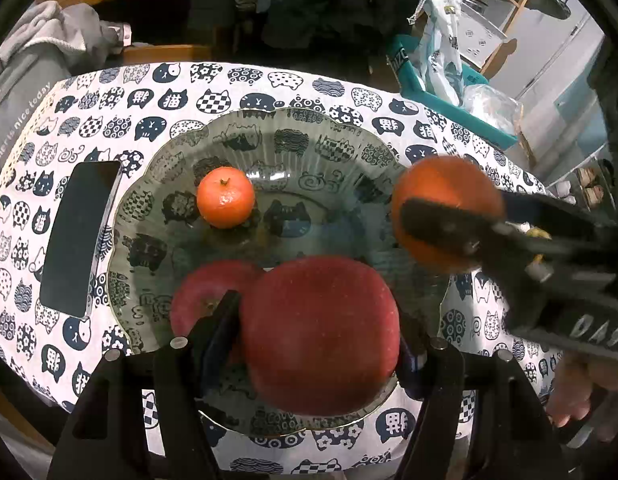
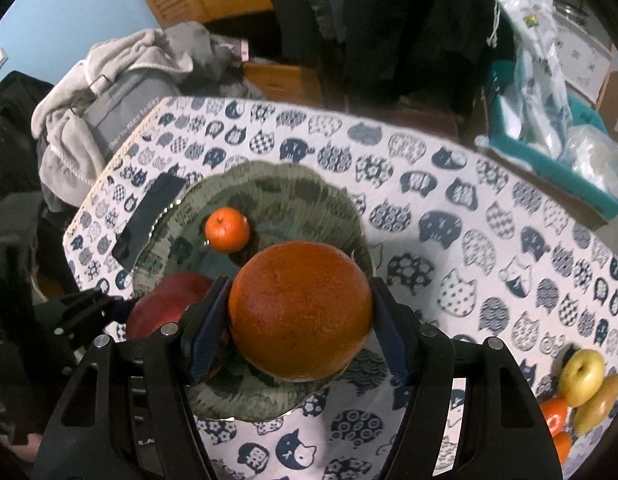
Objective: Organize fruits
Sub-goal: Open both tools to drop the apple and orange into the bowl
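My left gripper [image 1: 321, 328] is shut on a large red apple [image 1: 321, 344], held over the near part of a clear glass plate [image 1: 169, 168]. On that plate lie a second red apple [image 1: 201, 292], just behind my left finger, and a small mandarin [image 1: 225, 197]. My right gripper [image 2: 301, 292] is shut on a big orange [image 2: 301, 320] over the plate's right edge [image 2: 269, 176]. The left wrist view shows that orange [image 1: 449, 184] at the right, with a black finger across it. The right wrist view also shows the mandarin [image 2: 227, 229] and a red apple [image 2: 165, 304] beside my left gripper's fingers [image 2: 81, 312].
A dark phone [image 1: 81, 236] lies left of the plate on the cat-print tablecloth [image 1: 269, 84]. More fruit is piled at the table's right corner: a yellow-green apple [image 2: 581, 376], a yellowish fruit [image 2: 601, 404] and mandarins [image 2: 555, 416]. A teal box [image 2: 549, 160] with bags stands beyond the table.
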The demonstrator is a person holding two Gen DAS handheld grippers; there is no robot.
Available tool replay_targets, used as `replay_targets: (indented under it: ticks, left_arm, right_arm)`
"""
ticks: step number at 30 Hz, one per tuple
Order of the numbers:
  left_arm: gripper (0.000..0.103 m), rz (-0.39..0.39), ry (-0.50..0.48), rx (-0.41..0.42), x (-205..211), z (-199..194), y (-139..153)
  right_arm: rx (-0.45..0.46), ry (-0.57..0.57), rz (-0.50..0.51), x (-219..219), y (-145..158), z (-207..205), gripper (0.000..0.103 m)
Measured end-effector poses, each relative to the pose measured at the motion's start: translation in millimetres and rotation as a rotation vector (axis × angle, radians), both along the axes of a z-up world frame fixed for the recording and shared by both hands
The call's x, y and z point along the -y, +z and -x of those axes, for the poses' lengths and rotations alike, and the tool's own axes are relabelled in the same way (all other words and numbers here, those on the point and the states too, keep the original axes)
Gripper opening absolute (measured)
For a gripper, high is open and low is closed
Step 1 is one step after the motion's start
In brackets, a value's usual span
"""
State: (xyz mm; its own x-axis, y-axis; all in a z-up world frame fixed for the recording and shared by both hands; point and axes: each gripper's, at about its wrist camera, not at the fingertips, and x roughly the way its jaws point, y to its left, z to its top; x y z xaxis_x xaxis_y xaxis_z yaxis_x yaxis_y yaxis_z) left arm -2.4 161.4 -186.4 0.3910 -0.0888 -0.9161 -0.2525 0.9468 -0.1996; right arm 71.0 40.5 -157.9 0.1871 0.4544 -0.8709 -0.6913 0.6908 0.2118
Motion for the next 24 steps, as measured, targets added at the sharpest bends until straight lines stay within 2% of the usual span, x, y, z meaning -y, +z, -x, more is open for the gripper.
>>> replay_targets:
  ticks: [4,7,13,17,24]
  left_arm:
    - [0.070,0.004,-0.003,-0.006,1,-1,0]
    - [0.076,0.027,-0.018,-0.008,4,-2,-1]
    - [0.075,0.028,-0.017,-0.026,5,-3,-4]
    - [0.075,0.057,0.002,-0.035,-1,-1,-6]
    - [0.075,0.044,-0.007,-0.025,3,-1,-2]
  right_arm:
    - [-0.032,0.003,0.011,-1,-12,1,0.069]
    - [-0.064,-0.001,0.015,0,-19,0,0.069]
    - [-0.110,-0.019,0.021,1,-30,-2,0.069]
    - [-0.115,-0.022,0.018,0,-27,-3,0.070]
    - [-0.133,-0.043,-0.018,7,-24,-7,0.070]
